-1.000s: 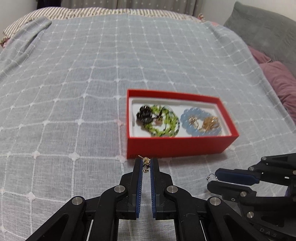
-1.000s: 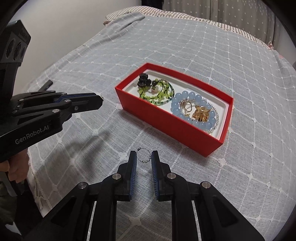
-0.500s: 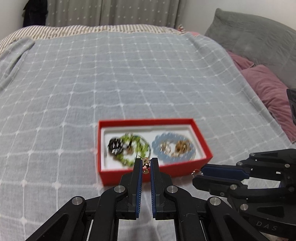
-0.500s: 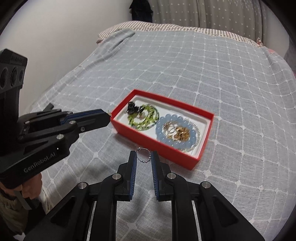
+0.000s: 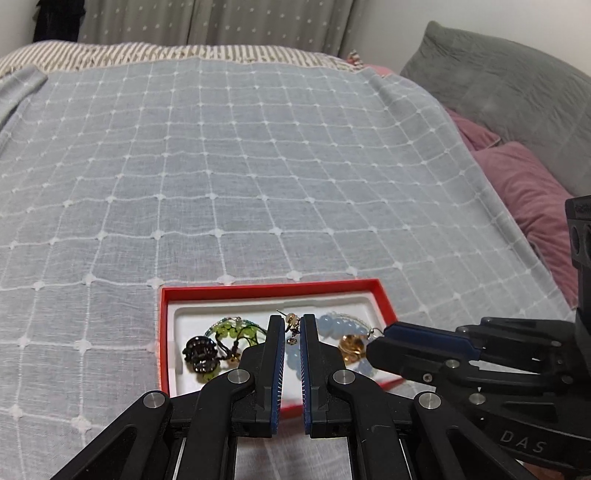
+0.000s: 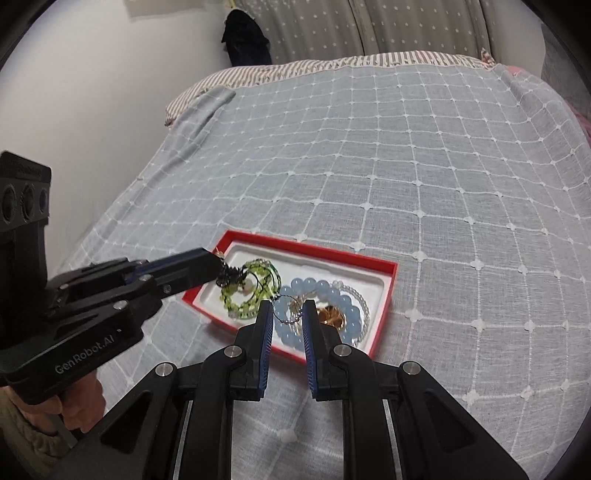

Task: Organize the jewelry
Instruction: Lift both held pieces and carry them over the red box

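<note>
A red jewelry box (image 5: pixel 258 290) (image 6: pixel 384 299) with a white liner lies on the bed. It holds a green bead bracelet (image 5: pixel 231 330) (image 6: pixel 251 291), a black piece (image 5: pixel 201 354), a blue bead bracelet (image 5: pixel 334 323) (image 6: pixel 332 295) and a gold piece (image 5: pixel 351 345) (image 6: pixel 330 315). My left gripper (image 5: pixel 293 328) is shut on a small gold earring (image 5: pixel 291 322) above the box. My right gripper (image 6: pixel 289 312) is shut on a thin beaded hoop earring (image 6: pixel 286 310) above the blue bracelet. Each gripper shows in the other's view: the right gripper (image 5: pixel 380 343), the left gripper (image 6: pixel 218 267).
The bed is covered by a grey blanket (image 5: pixel 240 166) with a white grid. Pink pillows (image 5: pixel 532 192) and a grey cushion (image 5: pixel 509 85) lie at the right. A wall (image 6: pixel 92 110) runs along the bed's left side. Curtains (image 6: pixel 369 26) hang behind.
Both grippers have moved forward and now hover over the red box, each still holding its earring. The box sits lower and closer in both views.
</note>
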